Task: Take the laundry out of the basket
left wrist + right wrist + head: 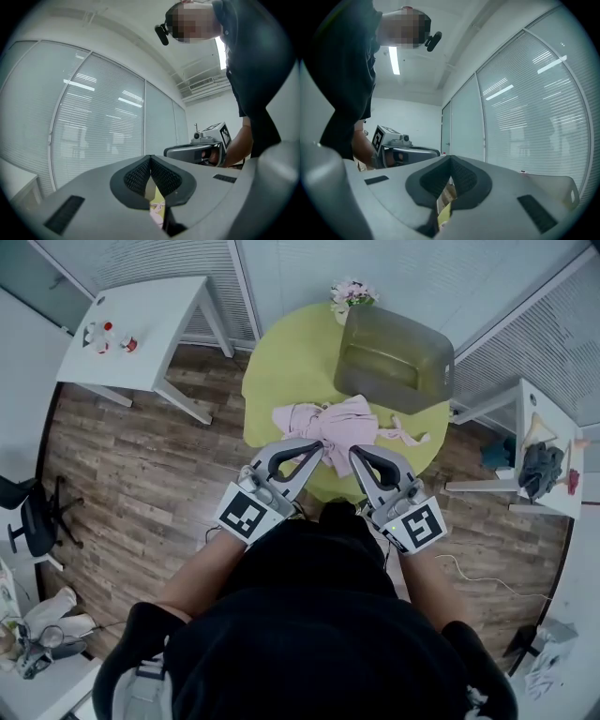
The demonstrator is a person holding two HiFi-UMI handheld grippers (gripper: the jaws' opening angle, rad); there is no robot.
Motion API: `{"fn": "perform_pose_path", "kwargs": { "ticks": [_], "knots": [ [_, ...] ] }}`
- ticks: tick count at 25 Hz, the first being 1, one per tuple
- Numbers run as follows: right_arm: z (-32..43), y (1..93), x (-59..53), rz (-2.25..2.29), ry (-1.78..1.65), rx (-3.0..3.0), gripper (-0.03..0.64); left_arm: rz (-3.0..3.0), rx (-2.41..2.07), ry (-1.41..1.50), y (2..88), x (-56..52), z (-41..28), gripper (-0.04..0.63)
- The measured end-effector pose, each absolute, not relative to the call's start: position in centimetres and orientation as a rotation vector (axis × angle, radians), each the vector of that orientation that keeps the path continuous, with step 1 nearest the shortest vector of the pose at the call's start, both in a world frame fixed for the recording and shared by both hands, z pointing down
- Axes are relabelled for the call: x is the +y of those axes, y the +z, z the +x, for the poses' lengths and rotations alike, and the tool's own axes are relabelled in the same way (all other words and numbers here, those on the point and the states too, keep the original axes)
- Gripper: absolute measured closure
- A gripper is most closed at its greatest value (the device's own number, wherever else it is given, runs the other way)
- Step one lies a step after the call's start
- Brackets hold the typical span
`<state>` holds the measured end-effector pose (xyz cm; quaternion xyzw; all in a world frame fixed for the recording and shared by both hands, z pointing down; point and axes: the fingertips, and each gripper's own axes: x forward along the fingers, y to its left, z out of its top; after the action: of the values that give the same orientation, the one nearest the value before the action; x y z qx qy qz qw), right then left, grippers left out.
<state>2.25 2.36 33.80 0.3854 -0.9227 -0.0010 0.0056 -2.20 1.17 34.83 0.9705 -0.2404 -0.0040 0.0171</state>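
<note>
Now our left gripper (315, 450) and right gripper (357, 456) jaws sit pressed together, empty; we could nudge the pink garment (339, 421) off the surface (281, 362).

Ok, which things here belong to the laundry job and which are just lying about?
Job: translucent grey plastic basket; pink garment on the round yellow-green table; left tool and right tool, both shut, empty.
Lying about: pink flower bunch; white side table with small red-and-white items; dark cloth on the white shelf; black office chair.
</note>
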Motion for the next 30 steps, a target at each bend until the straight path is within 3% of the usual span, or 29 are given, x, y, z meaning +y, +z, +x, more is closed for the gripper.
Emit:
{"fn": "perform_pose_path", "kwargs": {
  "ticks": [30],
  "knots": [
    [3.5, 34.1, 4.0, 1.317, 0.025, -2.876, 0.594, 3.027, -0.743, 0.005, 35.4, 2.5, -1.9, 0.586]
  ]
}}
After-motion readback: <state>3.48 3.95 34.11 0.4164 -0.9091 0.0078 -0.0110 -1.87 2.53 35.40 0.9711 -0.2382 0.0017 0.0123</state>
